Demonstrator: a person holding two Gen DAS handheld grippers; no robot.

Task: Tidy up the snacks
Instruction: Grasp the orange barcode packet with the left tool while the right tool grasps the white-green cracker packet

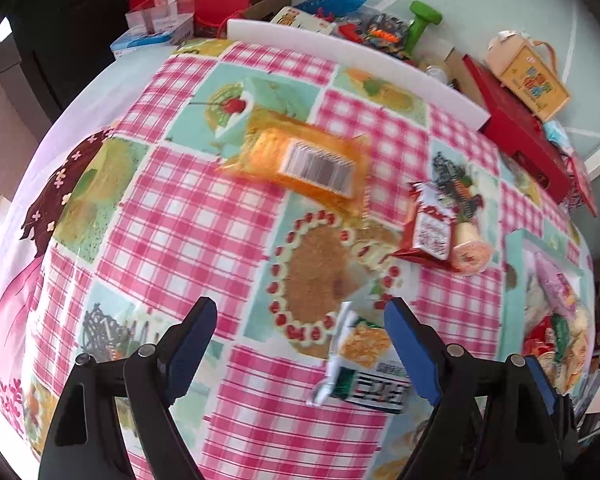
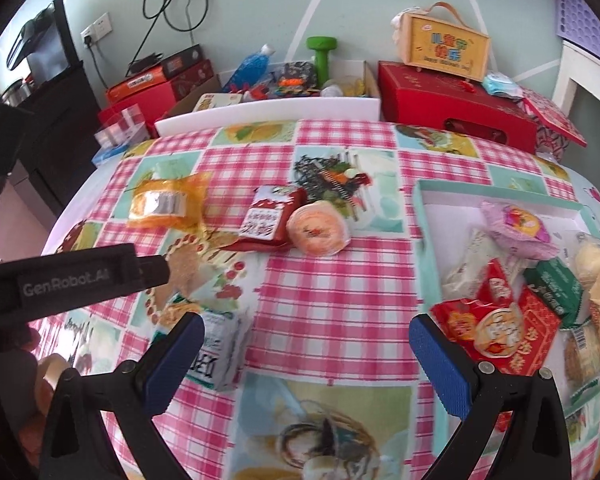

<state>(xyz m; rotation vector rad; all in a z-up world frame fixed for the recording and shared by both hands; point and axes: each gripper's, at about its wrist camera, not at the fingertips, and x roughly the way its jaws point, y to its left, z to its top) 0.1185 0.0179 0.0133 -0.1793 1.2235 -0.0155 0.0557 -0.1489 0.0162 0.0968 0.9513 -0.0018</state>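
Loose snacks lie on the checked tablecloth: an orange packet (image 1: 300, 164) (image 2: 166, 204) with a barcode, a red packet (image 1: 430, 228) (image 2: 266, 218), a round peach-coloured snack (image 1: 470, 250) (image 2: 318, 228) and a white-green packet (image 1: 364, 360) (image 2: 216, 348). A teal-rimmed box (image 2: 424, 216) (image 1: 514, 256) at the right holds several snacks. My left gripper (image 1: 300, 344) hovers open above the cloth, the white-green packet just inside its right finger. My right gripper (image 2: 306, 356) is open over bare cloth, between that packet and the box. The left gripper's body (image 2: 72, 280) shows at the left of the right wrist view.
Behind a white foam strip (image 2: 268, 110) stand red gift boxes (image 2: 456, 110), a yellow handled box (image 2: 446, 46), a green dumbbell (image 2: 322, 54), a blue bottle (image 2: 250, 66) and clear plastic boxes (image 2: 120, 126). A dark cabinet (image 2: 60, 112) stands at the far left.
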